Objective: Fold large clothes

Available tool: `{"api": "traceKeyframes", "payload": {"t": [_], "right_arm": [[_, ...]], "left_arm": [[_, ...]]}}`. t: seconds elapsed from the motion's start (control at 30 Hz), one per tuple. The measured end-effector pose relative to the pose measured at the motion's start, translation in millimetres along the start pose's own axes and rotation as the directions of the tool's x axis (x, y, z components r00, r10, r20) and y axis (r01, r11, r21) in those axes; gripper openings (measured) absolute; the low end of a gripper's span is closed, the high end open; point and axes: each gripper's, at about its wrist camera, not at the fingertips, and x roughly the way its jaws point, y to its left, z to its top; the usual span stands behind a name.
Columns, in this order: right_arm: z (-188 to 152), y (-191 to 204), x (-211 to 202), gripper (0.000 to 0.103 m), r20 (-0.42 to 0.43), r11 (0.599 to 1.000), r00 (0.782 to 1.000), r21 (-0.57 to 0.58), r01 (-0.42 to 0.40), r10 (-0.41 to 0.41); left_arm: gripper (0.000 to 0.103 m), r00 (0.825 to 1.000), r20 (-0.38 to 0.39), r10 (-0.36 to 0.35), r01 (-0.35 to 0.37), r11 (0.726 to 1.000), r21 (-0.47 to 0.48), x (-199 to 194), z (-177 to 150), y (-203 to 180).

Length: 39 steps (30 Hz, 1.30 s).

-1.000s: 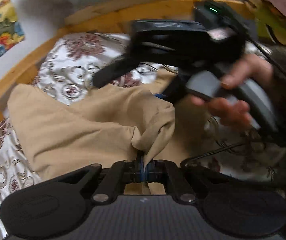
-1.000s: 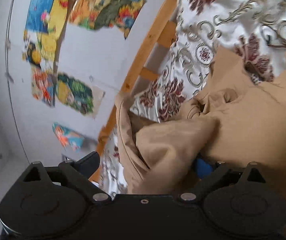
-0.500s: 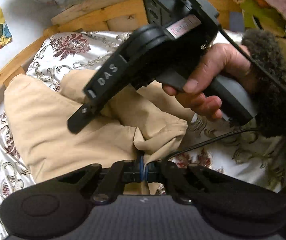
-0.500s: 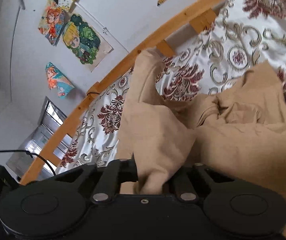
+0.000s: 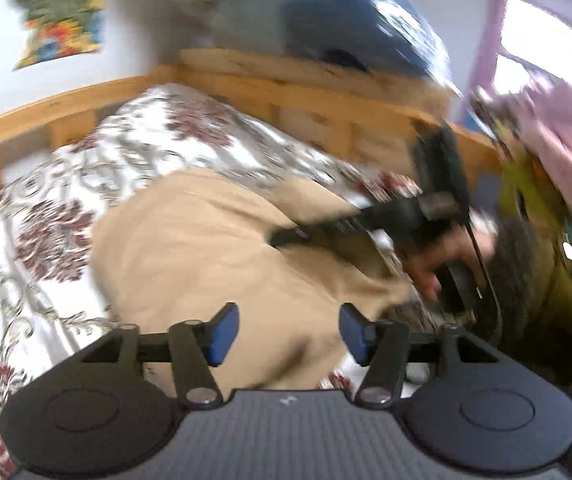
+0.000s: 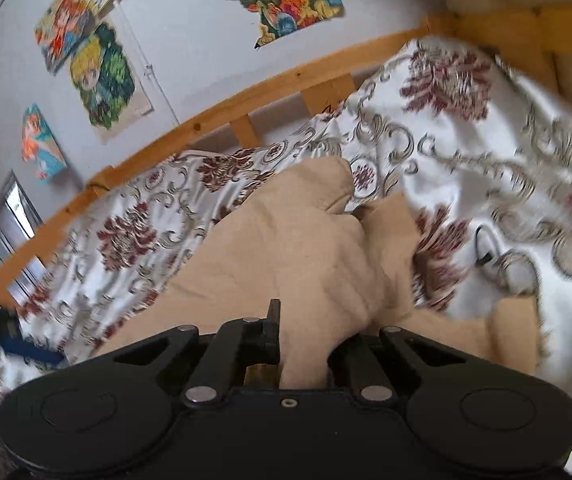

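Above the bedspread (image 6: 466, 152), the right hand-held gripper (image 6: 304, 344) pinches the tan garment (image 6: 286, 248); the left hand-held gripper (image 5: 288, 334) is opening, empty.

I see a bed with a wooden frame (image 6: 222, 120) and a white cover with dark red flowers (image 6: 466, 152). The wall (image 6: 190, 24) behind it is pale, with bright cartoon pictures (image 6: 102, 76) stuck on. A sunny window (image 5: 546, 36) glows on one side.

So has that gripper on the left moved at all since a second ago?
Yes. The left gripper has let go of the tan garment and pulled up and back: its jaws are opening with nothing pinched, and more of the wooden bed rail and wall shows.
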Motion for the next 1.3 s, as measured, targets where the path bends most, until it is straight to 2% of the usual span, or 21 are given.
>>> {"api": "traceKeyframes", "payload": {"t": [0.13, 0.2, 0.23, 0.33, 0.4, 0.47, 0.53, 0.6, 0.63, 0.67, 0.7, 0.73, 0.77, 0.8, 0.87, 0.9, 1.03, 1.13, 1.2, 1.27, 1.3], "right_arm": [[-9, 17, 6, 0.006, 0.003, 0.981, 0.996, -0.174, 0.091, -0.092], [-16, 19, 12, 0.006, 0.002, 0.968, 0.992, -0.22, 0.12, -0.123], [-19, 18, 13, 0.006, 0.002, 0.963, 0.991, -0.235, 0.133, -0.137], [-29, 12, 22, 0.01, -0.002, 0.952, 0.986, -0.261, 0.162, -0.168], [-35, 6, 26, 0.013, 0.001, 0.956, 0.984, -0.239, 0.172, -0.177], [-36, 4, 24, 0.028, 0.013, 0.957, 0.982, -0.22, 0.187, -0.189], [-32, 2, 17, 0.031, 0.005, 0.967, 0.98, -0.163, 0.197, -0.198], [-26, -1, 5, 0.04, -0.008, 0.979, 0.982, -0.076, 0.187, -0.188], [-25, -2, -3, 0.05, -0.002, 0.981, 0.982, -0.043, 0.189, -0.189], [-23, -2, -10, 0.055, 0.004, 0.981, 0.981, -0.028, 0.194, -0.194], [-22, -1, -17, 0.054, 0.009, 0.978, 0.978, -0.023, 0.209, -0.209], [-21, 0, -23, 0.049, 0.008, 0.972, 0.973, -0.027, 0.232, -0.232], [-20, 1, -27, 0.031, 0.008, 0.966, 0.967, -0.031, 0.255, -0.255], [-20, 0, -31, 0.021, 0.005, 0.96, 0.96, -0.027, 0.279, -0.279], [-20, -4, -33, 0.012, -0.007, 0.963, 0.963, 0.006, 0.27, -0.269], [-22, -5, -32, 0.011, -0.002, 0.962, 0.962, 0.006, 0.272, -0.272], [-24, 10, -26, 0.009, 0.026, 0.922, 0.928, -0.106, 0.372, -0.371], [-28, 23, -18, 0.008, 0.076, 0.863, 0.889, -0.218, 0.456, -0.451], [-34, 23, -6, 0.008, 0.082, 0.817, 0.86, -0.276, 0.506, -0.504], [-41, 11, 8, 0.01, 0.033, 0.82, 0.853, -0.259, 0.511, -0.521], [-43, 3, 11, 0.011, 0.012, 0.839, 0.861, -0.219, 0.498, -0.508]], "left_arm": [[0.067, 0.984, -0.038, 0.173, -0.176, 0.974, -0.141, 18, 6, 30], [0.067, 0.976, -0.082, 0.2, -0.214, 0.953, -0.215, 30, 5, 46], [0.069, 0.974, -0.11, 0.201, -0.222, 0.943, -0.249, 38, 2, 54], [0.076, 0.982, -0.11, 0.151, -0.179, 0.929, -0.324, 51, -7, 69], [0.083, 0.982, -0.11, 0.151, -0.179, 0.931, -0.317, 57, -13, 68], [0.084, 0.979, -0.129, 0.161, -0.193, 0.935, -0.299, 66, -21, 62], [0.084, 0.976, -0.14, 0.167, -0.202, 0.935, -0.292, 72, -28, 57], [0.084, 0.977, -0.14, 0.163, -0.199, 0.932, -0.301, 75, -34, 58], [0.084, 0.977, -0.144, 0.16, -0.198, 0.93, -0.309, 79, -36, 57], [0.084, 0.976, -0.15, 0.155, -0.196, 0.927, -0.319, 81, -37, 58], [0.084, 0.977, -0.153, 0.151, -0.194, 0.926, -0.325, 82, -39, 58], [0.084, 0.977, -0.155, 0.15, -0.194, 0.925, -0.328, 83, -40, 58], [0.084, 0.977, -0.154, 0.149, -0.193, 0.924, -0.329, 84, -40, 58], [0.084, 0.977, -0.151, 0.152, -0.194, 0.925, -0.327, 85, -41, 57], [0.084, 0.976, -0.151, 0.159, -0.2, 0.926, -0.321, 86, -41, 56], [0.084, 0.976, -0.151, 0.16, -0.201, 0.926, -0.318, 86, -41, 55], [0.084, 0.973, -0.168, 0.16, -0.209, 0.919, -0.336, 86, -38, 55], [0.087, 0.969, -0.199, 0.146, -0.214, 0.899, -0.382, 91, -33, 58], [0.09, 0.965, -0.22, 0.14, -0.218, 0.897, -0.384, 96, -31, 60], [0.091, 0.963, -0.232, 0.134, -0.217, 0.898, -0.382, 100, -30, 61], [0.091, 0.963, -0.235, 0.13, -0.216, 0.895, -0.39, 102, -31, 63]]}}
